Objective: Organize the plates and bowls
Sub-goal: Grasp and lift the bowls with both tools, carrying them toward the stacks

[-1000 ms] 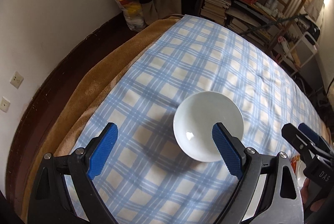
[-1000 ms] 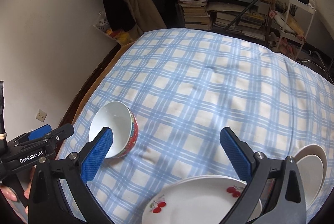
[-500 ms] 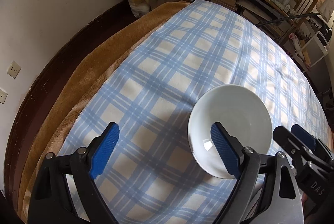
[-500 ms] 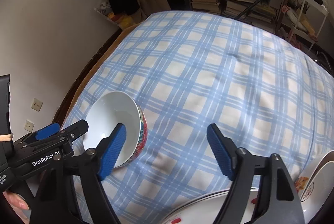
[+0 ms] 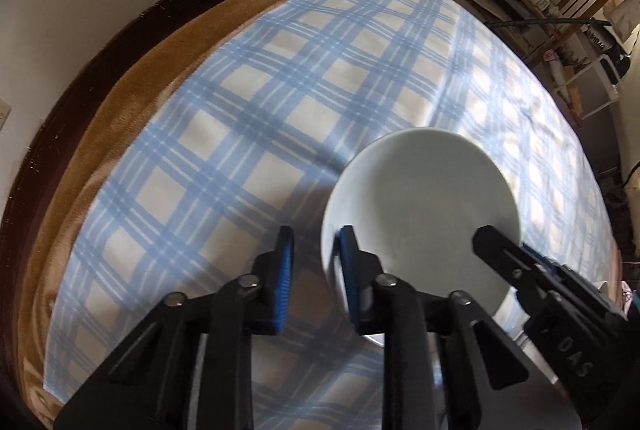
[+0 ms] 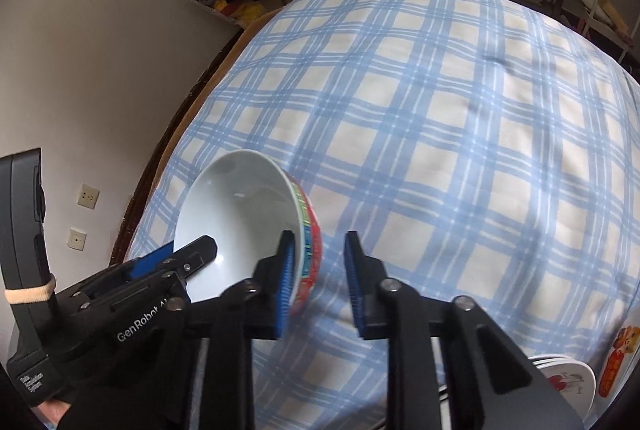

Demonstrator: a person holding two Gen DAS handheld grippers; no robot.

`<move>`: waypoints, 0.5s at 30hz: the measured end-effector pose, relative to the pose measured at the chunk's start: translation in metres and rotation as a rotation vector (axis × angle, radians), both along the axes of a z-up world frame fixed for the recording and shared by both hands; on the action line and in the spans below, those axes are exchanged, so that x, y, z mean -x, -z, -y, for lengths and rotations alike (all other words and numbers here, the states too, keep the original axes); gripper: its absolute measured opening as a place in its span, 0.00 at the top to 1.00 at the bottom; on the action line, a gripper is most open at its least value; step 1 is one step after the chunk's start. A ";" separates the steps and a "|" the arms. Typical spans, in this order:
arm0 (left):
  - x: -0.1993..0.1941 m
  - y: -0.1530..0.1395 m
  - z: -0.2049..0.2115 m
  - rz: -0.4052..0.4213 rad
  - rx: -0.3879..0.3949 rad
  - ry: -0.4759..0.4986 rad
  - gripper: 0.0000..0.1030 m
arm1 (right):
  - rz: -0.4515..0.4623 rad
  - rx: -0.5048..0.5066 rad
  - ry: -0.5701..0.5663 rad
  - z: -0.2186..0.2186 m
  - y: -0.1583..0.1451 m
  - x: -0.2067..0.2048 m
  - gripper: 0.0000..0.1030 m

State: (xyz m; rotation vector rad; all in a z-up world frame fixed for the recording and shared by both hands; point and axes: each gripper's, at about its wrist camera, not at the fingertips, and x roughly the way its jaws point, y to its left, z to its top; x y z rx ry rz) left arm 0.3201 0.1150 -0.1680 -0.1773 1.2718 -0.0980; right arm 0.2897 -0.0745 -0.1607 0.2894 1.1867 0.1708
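Red patterned outside of the bowl (image 6: 256, 230) shows only in the right view; both the left gripper (image 5: 314, 270) and right gripper (image 6: 318, 272), narrowly parted, straddle its rim, above the checked cloth (image 5: 280, 101).

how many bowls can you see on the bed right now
1. The bowl sits near the left edge of the checked cloth, with both grippers at its rim. Plates lie at the lower right; more could be out of view.
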 end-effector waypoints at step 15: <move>0.010 -0.017 0.020 0.047 -0.036 0.040 0.93 | -0.013 0.025 0.036 0.010 0.008 0.004 0.93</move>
